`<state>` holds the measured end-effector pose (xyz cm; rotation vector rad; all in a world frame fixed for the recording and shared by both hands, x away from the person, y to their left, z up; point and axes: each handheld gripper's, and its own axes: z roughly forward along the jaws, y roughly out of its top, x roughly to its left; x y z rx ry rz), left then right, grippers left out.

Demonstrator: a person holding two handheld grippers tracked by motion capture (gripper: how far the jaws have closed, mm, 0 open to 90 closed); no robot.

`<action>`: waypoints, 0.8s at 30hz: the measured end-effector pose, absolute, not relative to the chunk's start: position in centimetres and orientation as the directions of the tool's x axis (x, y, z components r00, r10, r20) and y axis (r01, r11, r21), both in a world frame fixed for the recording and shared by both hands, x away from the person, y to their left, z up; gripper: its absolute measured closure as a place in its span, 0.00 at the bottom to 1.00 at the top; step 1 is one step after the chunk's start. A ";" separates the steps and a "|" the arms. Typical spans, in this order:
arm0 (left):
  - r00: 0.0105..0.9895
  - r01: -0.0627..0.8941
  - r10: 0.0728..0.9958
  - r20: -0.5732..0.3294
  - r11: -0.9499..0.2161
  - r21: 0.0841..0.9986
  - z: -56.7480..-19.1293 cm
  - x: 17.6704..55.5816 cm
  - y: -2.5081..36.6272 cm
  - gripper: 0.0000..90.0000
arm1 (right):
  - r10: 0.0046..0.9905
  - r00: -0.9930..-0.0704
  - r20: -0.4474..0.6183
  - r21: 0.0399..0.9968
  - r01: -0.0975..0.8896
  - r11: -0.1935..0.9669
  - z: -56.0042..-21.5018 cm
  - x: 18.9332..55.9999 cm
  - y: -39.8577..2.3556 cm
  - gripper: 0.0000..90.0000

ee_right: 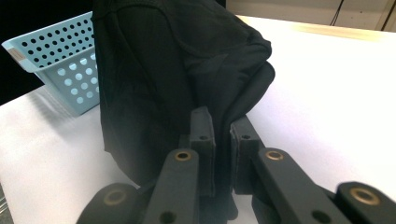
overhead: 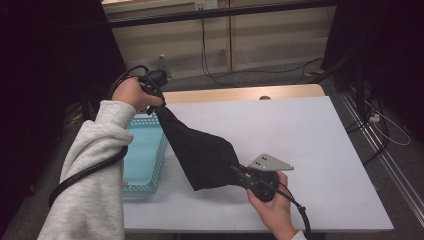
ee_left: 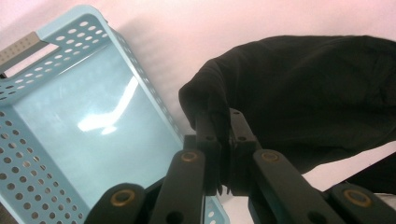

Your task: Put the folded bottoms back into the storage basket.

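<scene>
I am stretching the black cloth [overhead: 202, 152] diagonally from upper left to lower centre, left fingers [overhead: 156, 106] clenching its top corner beside the blue basket [overhead: 161, 150], right fingers [overhead: 239, 171] clenching its lower end above the desk [overhead: 310, 150].

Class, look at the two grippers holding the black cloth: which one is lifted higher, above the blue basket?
The left gripper. It holds the black cloth by its top end over the blue basket, while the right gripper grips the low end near the table.
</scene>
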<state>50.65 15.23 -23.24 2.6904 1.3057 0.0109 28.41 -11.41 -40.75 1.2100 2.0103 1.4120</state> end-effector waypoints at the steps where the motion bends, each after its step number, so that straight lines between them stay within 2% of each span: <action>1: 0.620 0.781 0.783 -0.055 -0.609 0.138 -23.1 50.7 15.3 0.96 | 0.824 -0.547 0.147 0.902 0.417 0.115 -40.8 28.5 -11.3 0.92; 24: 0.597 0.795 0.802 -0.034 -0.585 0.163 -19.9 50.8 17.0 0.96 | 0.809 -0.575 0.127 0.928 0.356 0.107 -39.9 29.2 -9.0 0.92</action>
